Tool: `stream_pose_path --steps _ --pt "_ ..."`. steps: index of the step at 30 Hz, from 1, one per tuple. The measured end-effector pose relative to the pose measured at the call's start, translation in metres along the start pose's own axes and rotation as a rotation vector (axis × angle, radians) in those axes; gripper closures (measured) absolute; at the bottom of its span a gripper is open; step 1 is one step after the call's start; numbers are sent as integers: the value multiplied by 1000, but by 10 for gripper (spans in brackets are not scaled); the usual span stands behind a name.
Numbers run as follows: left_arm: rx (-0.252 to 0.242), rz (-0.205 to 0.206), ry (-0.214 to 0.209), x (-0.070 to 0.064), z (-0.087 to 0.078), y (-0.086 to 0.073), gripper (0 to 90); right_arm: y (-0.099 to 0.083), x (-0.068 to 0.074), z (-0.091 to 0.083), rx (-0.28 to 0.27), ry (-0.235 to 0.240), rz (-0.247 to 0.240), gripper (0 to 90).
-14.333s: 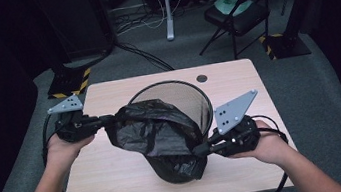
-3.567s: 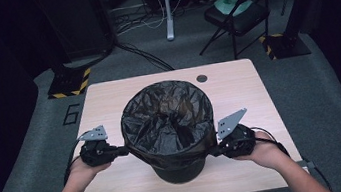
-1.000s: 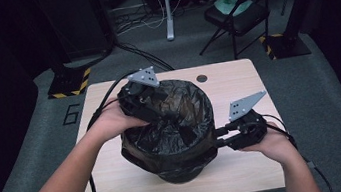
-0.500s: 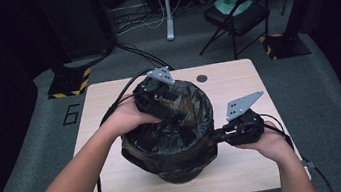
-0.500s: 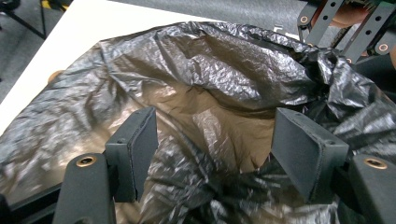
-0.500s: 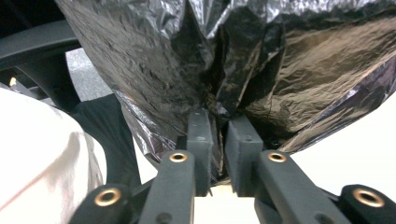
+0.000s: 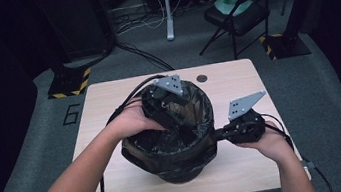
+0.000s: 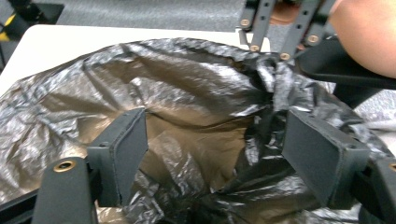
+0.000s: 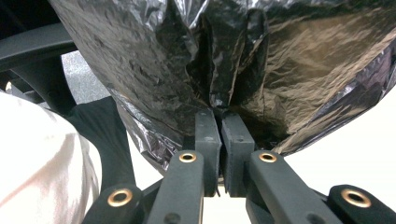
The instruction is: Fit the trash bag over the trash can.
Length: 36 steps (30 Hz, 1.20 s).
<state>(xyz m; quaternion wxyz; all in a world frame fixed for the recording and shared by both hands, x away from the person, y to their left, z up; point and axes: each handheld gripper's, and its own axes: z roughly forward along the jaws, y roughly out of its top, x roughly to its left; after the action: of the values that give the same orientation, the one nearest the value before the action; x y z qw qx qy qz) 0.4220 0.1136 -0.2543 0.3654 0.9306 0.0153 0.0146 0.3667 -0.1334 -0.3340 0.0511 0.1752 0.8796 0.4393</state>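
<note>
Sitting at mid-table, slightly toward the near edge: crinkled black plastic bin liner [image 7: 175, 141], draped over the rim of a round dark waste bin [image 7: 182, 172]. Lining the bin's inside, folding down over the outside all round; film bunched and creased along the right rim.

Pinching that right rim: right gripper [image 7: 218, 134], jaws clenched tight on a pleat of the liner, seen close in the right gripper view [image 9: 219, 116] with film gathered between the two pads. Hand holding it low at the bin's right side.

Hovering over the bin's far-left mouth: left gripper [image 7: 173, 113], pointing down into the opening. Jaws spread wide in the left gripper view [image 8: 212, 154], grasping nothing, liner film lying between and below them.

Bearing everything: pale wooden rectangular table [image 7: 108, 99]. Standing far right on the grey floor: black folding chair [image 7: 237, 13].
</note>
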Motion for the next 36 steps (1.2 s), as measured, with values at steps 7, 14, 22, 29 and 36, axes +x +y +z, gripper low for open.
stream_pose_path --steps 7,14,22,29,36 --pt "69 -36 -12 7 24 3 222 1 1 0 -4 -5 5 863" --pt "112 -92 -17 26 43 0 210 -1 -1 -1 -7 -4 1 867" --pt "180 -115 -20 33 62 -5 216 -3 -2 2 0 8 0 893" --pt "244 -168 12 43 66 -12 238 -5 -5 8 12 21 5 895" --pt "300 -196 35 47 71 -16 238 -6 -4 10 32 19 2 896"
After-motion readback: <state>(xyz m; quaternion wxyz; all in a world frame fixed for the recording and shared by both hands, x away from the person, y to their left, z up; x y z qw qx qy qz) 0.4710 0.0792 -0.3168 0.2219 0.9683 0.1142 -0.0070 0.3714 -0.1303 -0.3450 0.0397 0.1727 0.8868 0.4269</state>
